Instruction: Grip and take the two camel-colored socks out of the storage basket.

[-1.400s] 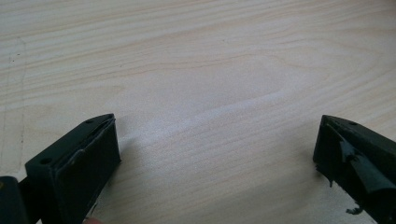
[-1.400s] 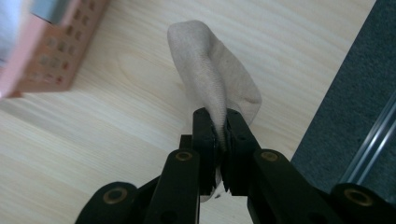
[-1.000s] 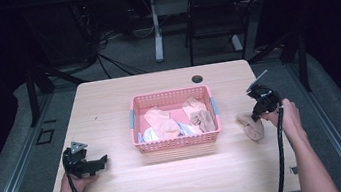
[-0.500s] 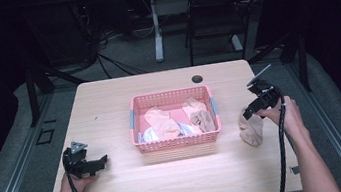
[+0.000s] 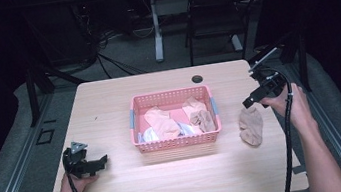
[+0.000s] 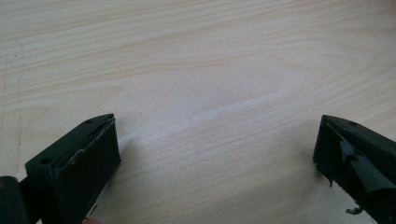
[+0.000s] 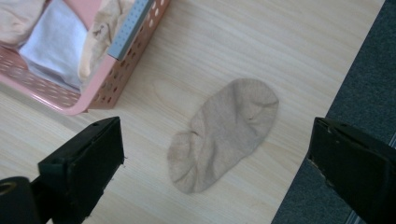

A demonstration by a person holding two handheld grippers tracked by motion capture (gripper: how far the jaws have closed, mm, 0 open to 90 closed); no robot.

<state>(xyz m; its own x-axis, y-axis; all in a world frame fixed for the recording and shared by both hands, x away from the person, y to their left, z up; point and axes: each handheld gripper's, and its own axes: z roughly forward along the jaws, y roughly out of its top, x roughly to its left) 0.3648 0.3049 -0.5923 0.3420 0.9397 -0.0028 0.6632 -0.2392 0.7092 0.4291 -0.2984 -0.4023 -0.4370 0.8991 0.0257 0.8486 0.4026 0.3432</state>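
Right gripper view crops the pink basket (image 7: pixel 122 70) beside a sock (image 7: pixel 224 135).

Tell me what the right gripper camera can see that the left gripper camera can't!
The right gripper view has a beige sock lying flat on the table, a corner of the pink basket with more cloth inside, and dark floor past the table edge. The left gripper view has bare wood between the left gripper jaws, nothing else. Both share the light wooden table and a pair of black jaws spread wide; the right gripper holds nothing.
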